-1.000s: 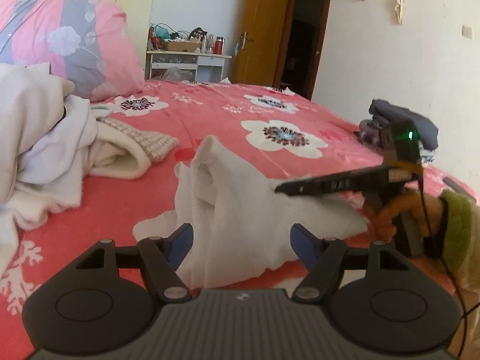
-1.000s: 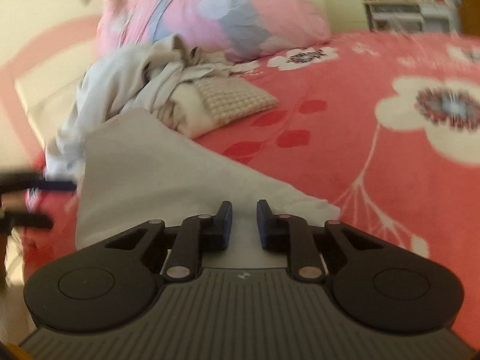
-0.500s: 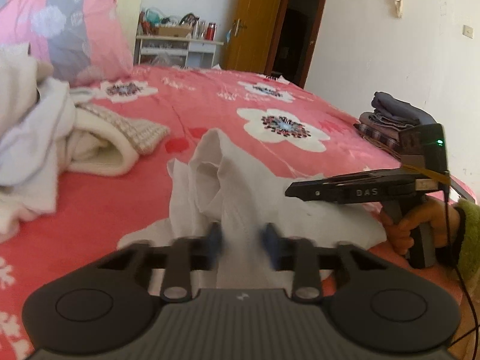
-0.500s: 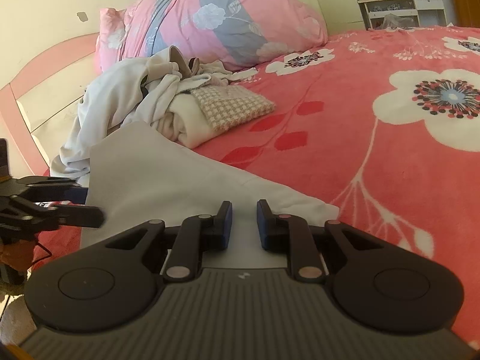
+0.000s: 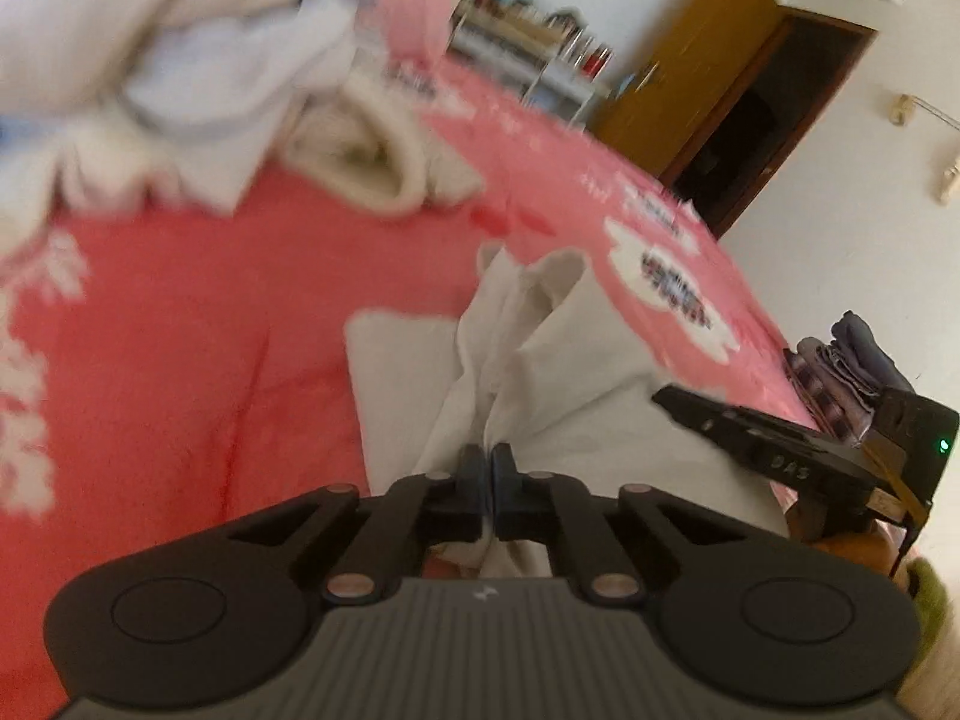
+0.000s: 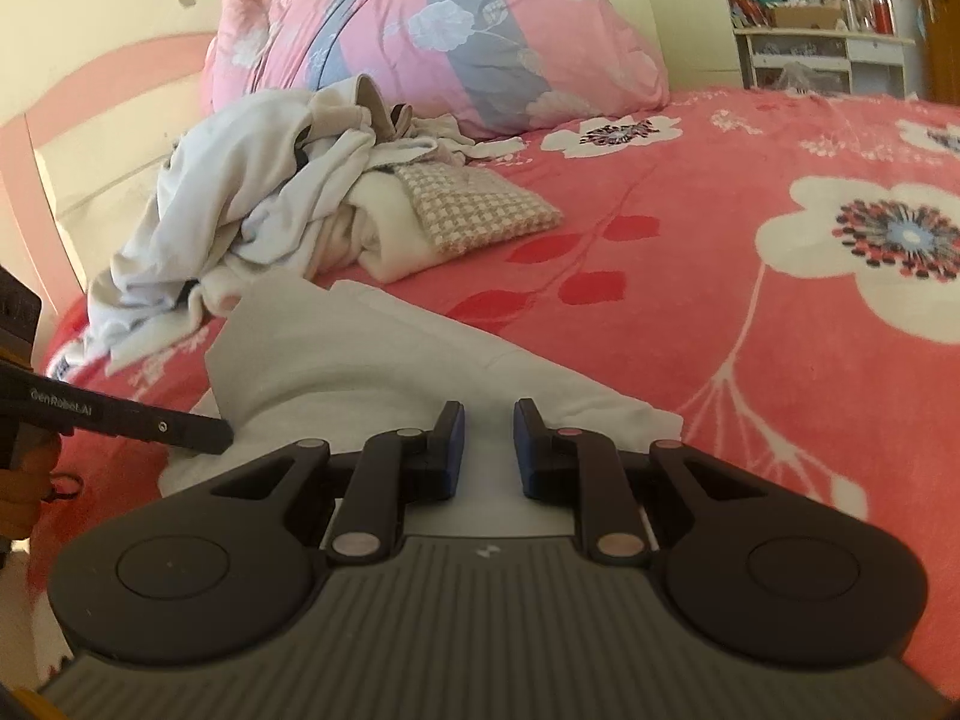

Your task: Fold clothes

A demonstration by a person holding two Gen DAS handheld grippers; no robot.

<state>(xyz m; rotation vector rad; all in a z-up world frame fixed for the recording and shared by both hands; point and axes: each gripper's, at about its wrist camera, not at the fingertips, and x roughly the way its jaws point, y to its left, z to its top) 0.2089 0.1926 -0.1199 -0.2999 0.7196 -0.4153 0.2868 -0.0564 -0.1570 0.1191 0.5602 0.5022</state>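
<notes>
At the far left of the red flowered bedspread [image 6: 750, 192], against the headboard, a heap of unfolded clothes [image 6: 240, 192] lies in front of a pink and grey pillow [image 6: 444, 42], with a checked knit piece [image 6: 480, 210] resting at the heap's right edge. Nearer, the white garment [image 6: 360, 354] lies across the near side of the bed, just right of the heap and apart from it. The left gripper [image 5: 486, 471] sits at the garment's near left edge, its blue pads pressed together with a bunched ridge of the white cloth pinched between them; the fabric rises in folds just beyond the tips. This view is blurred, so the far objects are hard to read. To the right, the right gripper [image 6: 486, 438] hovers low over the garment's right edge with a clear gap between its pads; whether cloth is caught there cannot be told. Further right, a stack of folded dark clothes [image 5: 840, 372] sits at the bed's right edge.
</notes>
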